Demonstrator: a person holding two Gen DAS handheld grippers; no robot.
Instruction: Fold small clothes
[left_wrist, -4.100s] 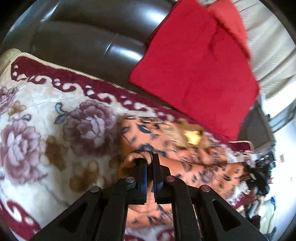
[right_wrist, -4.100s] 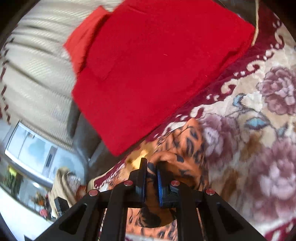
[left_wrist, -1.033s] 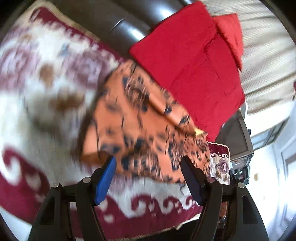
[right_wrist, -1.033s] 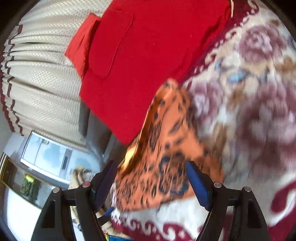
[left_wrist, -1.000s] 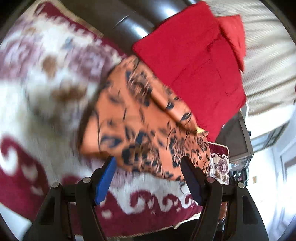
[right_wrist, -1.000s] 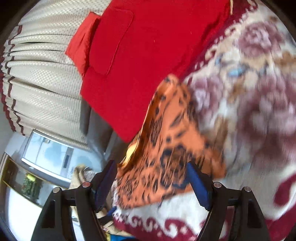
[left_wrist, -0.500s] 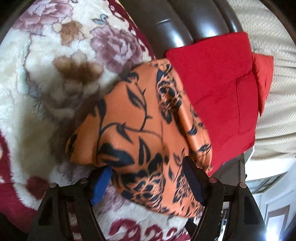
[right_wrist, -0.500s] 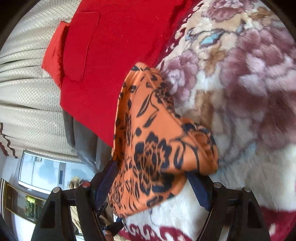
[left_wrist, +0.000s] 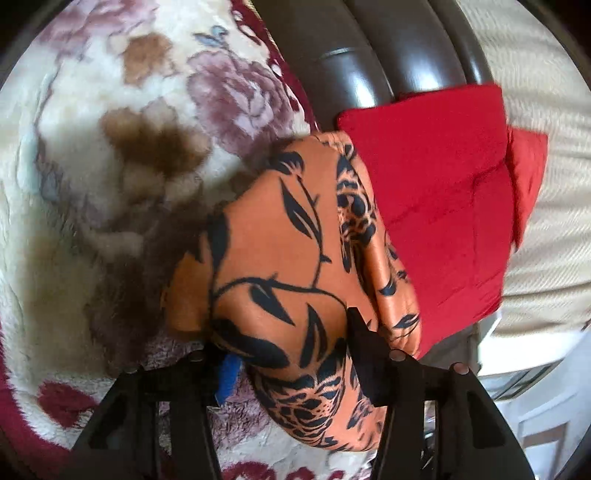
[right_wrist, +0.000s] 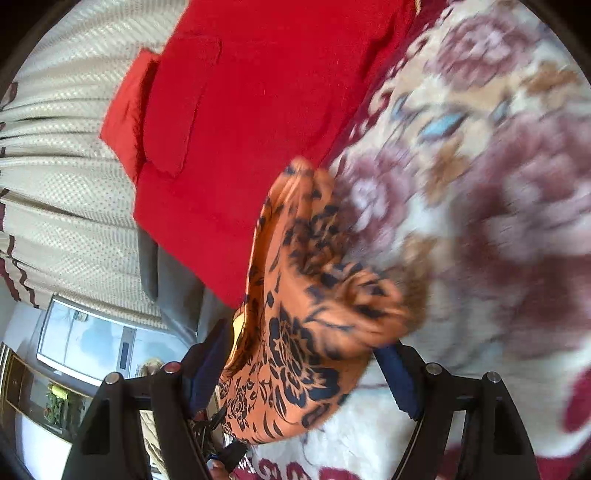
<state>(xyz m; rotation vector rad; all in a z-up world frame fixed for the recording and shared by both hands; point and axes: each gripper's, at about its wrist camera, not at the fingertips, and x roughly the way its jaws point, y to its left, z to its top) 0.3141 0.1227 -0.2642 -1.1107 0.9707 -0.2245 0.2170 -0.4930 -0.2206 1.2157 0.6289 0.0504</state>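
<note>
The blanket (right_wrist: 498, 192) smears into blur on the right wrist view, flowers running together. The orange cloth (left_wrist: 280, 266) covers the left gripper's (left_wrist: 288, 354) fingertips, so the near edge of the fold is hidden. The red cushion (right_wrist: 258, 92) runs off the top edge.

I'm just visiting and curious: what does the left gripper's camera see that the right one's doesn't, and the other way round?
Only the left wrist view shows the dark glossy sofa back.

Only the right wrist view shows the window low at the left and a patch pocket on the red garment.

Both show the folded orange floral cloth lying on the flowered blanket, the red garment behind it and the cream curtain. Each camera also sees its own gripper, left and right, fingers spread wide around the cloth.
</note>
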